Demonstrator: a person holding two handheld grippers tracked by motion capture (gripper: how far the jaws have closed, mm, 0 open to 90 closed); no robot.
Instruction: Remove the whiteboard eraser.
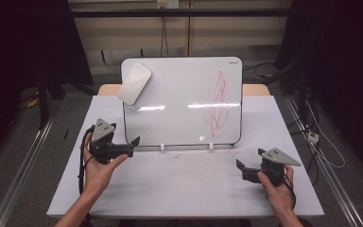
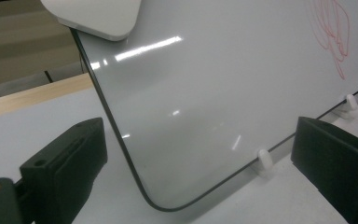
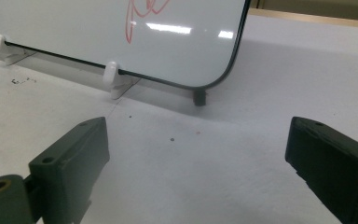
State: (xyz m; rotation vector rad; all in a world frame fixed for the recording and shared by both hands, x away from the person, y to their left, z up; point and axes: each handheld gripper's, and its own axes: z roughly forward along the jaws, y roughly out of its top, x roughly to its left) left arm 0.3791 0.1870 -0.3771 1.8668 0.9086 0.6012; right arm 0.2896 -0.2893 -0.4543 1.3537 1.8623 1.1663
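In the high view a whiteboard (image 1: 182, 101) stands propped on the white tabletop (image 1: 184, 184), leaning back on two small white clips (image 1: 162, 147) at its lower edge, with a red scribble (image 1: 218, 101) on its right half and a white eraser (image 1: 134, 83) stuck to its upper left corner, overhanging the frame. The left gripper (image 1: 133, 145) hangs just beside the board's lower left corner, while the right gripper (image 1: 240, 169) sits on the tabletop well apart from the board's lower right corner; both hold nothing. In the left gripper view the fingers (image 2: 70, 161) stand wide apart, the board's rounded lower corner (image 2: 158, 200) lying between them, with the eraser's underside (image 2: 100, 21) high above. The eraser looks like a light, rigid pad, probably magnetic, so it should peel off with a modest pull; I would judge its long edges the best hold, since its smooth rounded shell may slip if pinched at a corner. The board itself is thin, glossy and only loosely propped, so a push could tip it off its clips. In the right gripper view the fingers (image 3: 72, 163) are likewise spread wide with bare tabletop between them, the board's lower right corner (image 3: 214, 79) and a small dark foot (image 3: 199, 97) ahead.
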